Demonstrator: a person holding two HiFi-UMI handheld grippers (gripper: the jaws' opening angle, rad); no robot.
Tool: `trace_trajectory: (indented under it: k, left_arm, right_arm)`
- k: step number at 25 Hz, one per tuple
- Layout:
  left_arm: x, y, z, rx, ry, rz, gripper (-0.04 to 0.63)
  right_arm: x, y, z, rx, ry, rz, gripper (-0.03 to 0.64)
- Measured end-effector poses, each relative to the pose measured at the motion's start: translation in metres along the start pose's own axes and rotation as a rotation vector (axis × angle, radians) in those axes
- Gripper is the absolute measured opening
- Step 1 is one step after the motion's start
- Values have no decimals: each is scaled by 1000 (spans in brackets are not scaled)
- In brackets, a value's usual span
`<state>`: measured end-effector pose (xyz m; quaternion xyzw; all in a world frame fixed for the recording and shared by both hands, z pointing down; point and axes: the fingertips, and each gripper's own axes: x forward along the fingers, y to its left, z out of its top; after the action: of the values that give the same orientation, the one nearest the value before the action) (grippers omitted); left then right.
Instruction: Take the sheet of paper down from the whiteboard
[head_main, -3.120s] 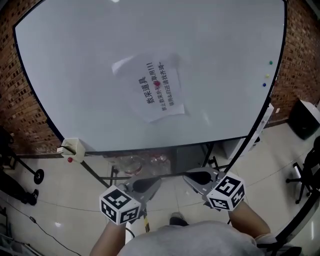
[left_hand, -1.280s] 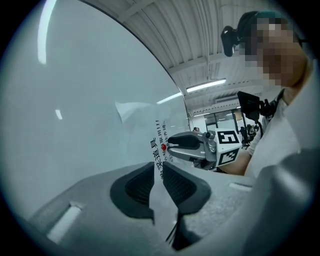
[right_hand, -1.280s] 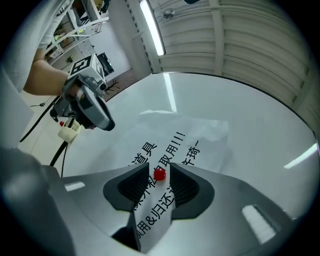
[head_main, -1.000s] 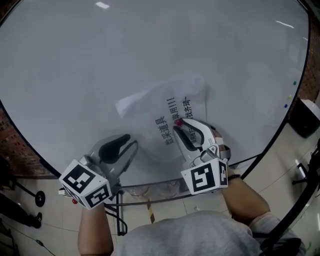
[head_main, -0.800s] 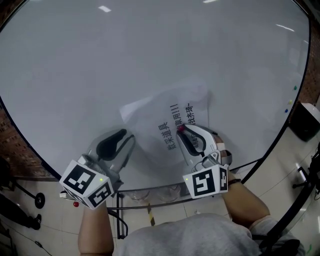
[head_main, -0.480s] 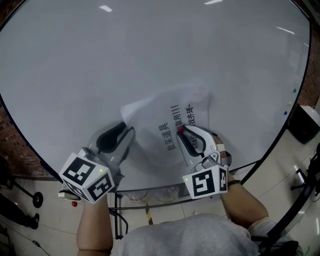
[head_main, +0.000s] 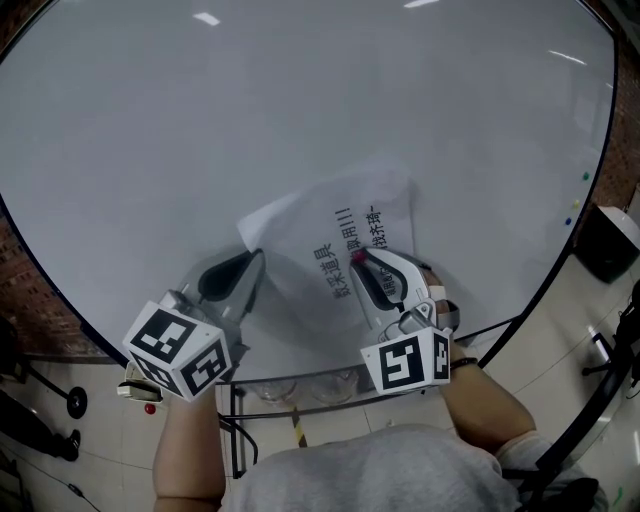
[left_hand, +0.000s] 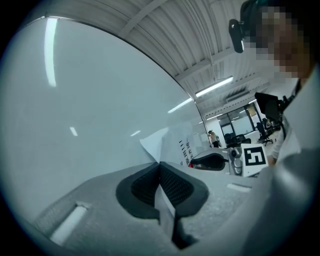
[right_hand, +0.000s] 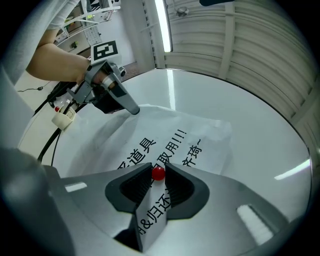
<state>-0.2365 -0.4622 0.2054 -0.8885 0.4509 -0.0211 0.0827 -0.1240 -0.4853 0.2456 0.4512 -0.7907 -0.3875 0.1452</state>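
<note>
Right gripper (head_main: 358, 257) fingers just closing onto red magnet (right_hand: 158, 173) pinning sheet (head_main: 300, 215); left gripper (head_main: 257, 256), fingers shut, risen to its corner; unpinning likely next.

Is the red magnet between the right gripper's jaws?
Yes, the red magnet sits between the jaws of the right gripper, which have just been closing.

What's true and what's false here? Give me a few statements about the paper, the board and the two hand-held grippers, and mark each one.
1. The sheet of paper is on the whiteboard. True.
2. The right hand-held gripper has nothing between its jaws. False: its jaws have just been closing, with a red magnet between them.
3. The sheet is blank. False: it bears black characters.
4. The left hand-held gripper has its tip at a corner of the sheet. True.
</note>
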Motion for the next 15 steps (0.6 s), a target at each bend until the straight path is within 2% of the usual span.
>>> trace_trajectory:
  k: [3,7,10,13,15]
  left_arm:
    - [-4,0,-6,0,21,6,2]
    - [-25,16,-12,-33,15,61,2]
    - [-55,37,-19,-65,10,135,2]
    - [-88,63,-25,-76,5,245,2]
    - [-103,73,-29,-98,-3,284,2]
  right_arm:
    - [-2,-3,-1,12,0,-4,84]
    - [-3,-6,-2,30,4,-10,84]
    - [-3,-2,-3,33,11,-9,84]
    - [-3,-1,-4,35,16,-11,84]
    - [-2,-2,-8,33,23,-16,84]
